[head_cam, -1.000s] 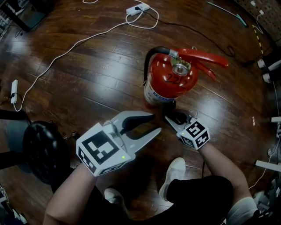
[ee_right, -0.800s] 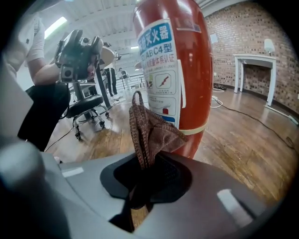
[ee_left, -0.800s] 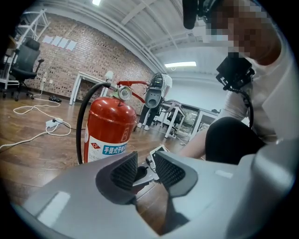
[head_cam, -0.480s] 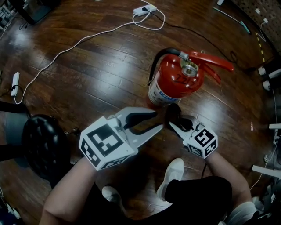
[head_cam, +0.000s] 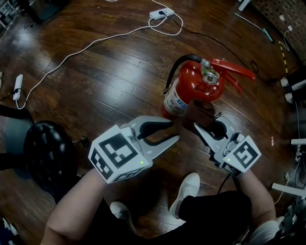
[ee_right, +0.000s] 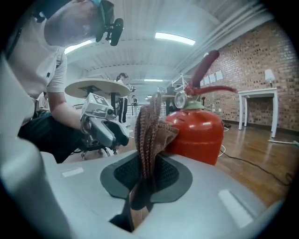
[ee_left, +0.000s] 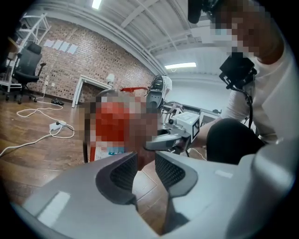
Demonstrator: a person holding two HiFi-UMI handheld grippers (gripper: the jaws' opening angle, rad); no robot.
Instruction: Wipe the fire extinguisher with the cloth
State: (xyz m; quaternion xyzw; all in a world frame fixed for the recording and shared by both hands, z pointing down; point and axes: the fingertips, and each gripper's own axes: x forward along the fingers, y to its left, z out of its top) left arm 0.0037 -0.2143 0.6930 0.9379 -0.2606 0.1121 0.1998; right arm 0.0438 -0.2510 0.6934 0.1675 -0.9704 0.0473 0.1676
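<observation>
A red fire extinguisher (head_cam: 193, 86) with a black hose stands upright on the wooden floor, its red body (ee_right: 197, 133) close ahead in the right gripper view. My right gripper (head_cam: 204, 122) is shut on a brown cloth (head_cam: 200, 111), which rests against the extinguisher's near side. The cloth (ee_right: 148, 133) stands up folded between the pads. My left gripper (head_cam: 171, 132) hangs open and empty just left of the cloth, near the extinguisher's base. In the left gripper view, the left gripper (ee_left: 145, 169) points at the extinguisher (ee_left: 110, 123), which a mosaic patch covers.
A white cable (head_cam: 81, 48) runs across the floor to a power strip (head_cam: 161, 13) at the back. A black round stool (head_cam: 44, 154) stands at the left. The person's shoe (head_cam: 189, 187) is below the grippers. More cables and white fittings (head_cam: 289, 82) lie at the right edge.
My right gripper has risen from the floor by the extinguisher's base, bringing the cloth up against the extinguisher's side. The left gripper has barely moved and stays open.
</observation>
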